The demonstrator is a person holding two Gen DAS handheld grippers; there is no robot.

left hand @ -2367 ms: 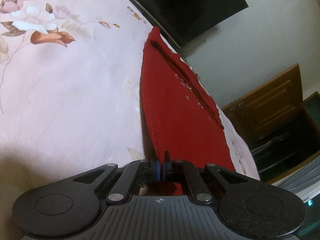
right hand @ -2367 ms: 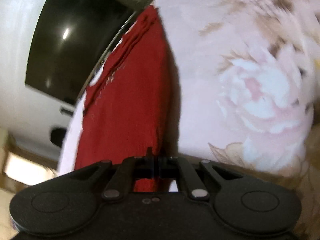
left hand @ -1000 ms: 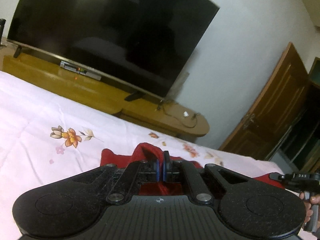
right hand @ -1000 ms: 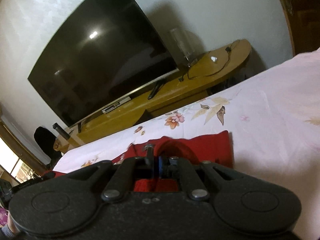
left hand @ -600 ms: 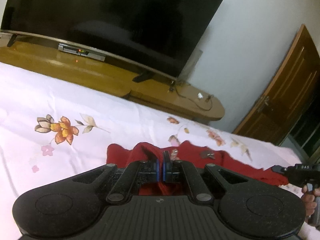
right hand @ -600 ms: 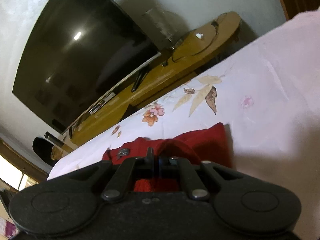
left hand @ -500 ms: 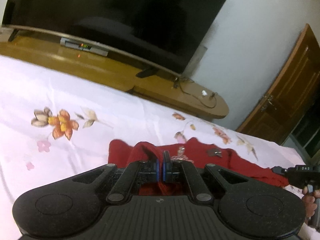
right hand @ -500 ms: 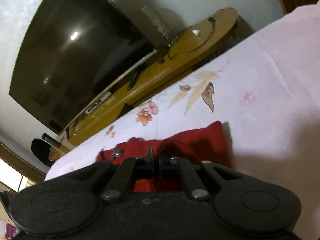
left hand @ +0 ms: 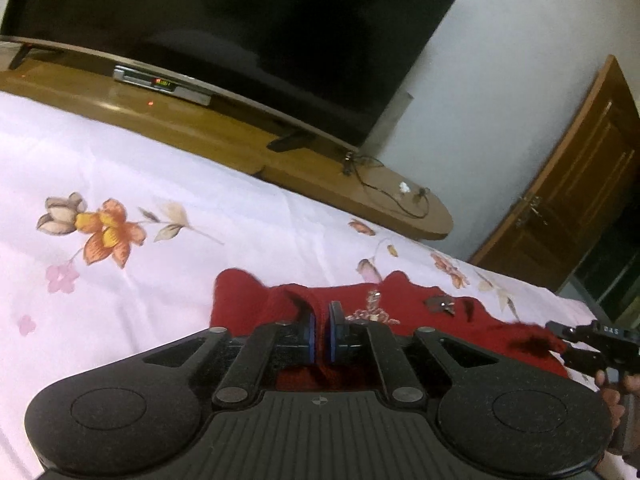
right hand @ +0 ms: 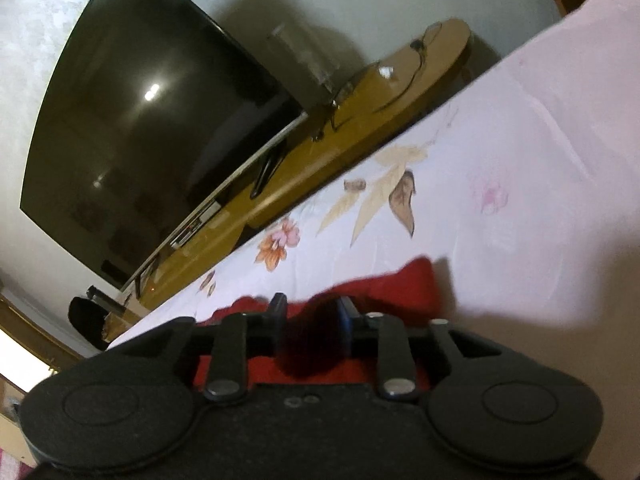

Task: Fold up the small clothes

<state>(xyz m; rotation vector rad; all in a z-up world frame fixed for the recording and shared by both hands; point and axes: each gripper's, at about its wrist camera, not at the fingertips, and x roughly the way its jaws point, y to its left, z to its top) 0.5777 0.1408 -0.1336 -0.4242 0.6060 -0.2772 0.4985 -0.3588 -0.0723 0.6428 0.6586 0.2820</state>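
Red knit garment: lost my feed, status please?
Left gripper narrowly open, right gripper open. Red knit garment lying on floral bedsheet, released. Nothing in the way.

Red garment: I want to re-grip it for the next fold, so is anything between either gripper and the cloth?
Nothing visible. The red garment lies on the floral bedsheet directly under the left gripper and right gripper, both open, with cloth between the fingers.
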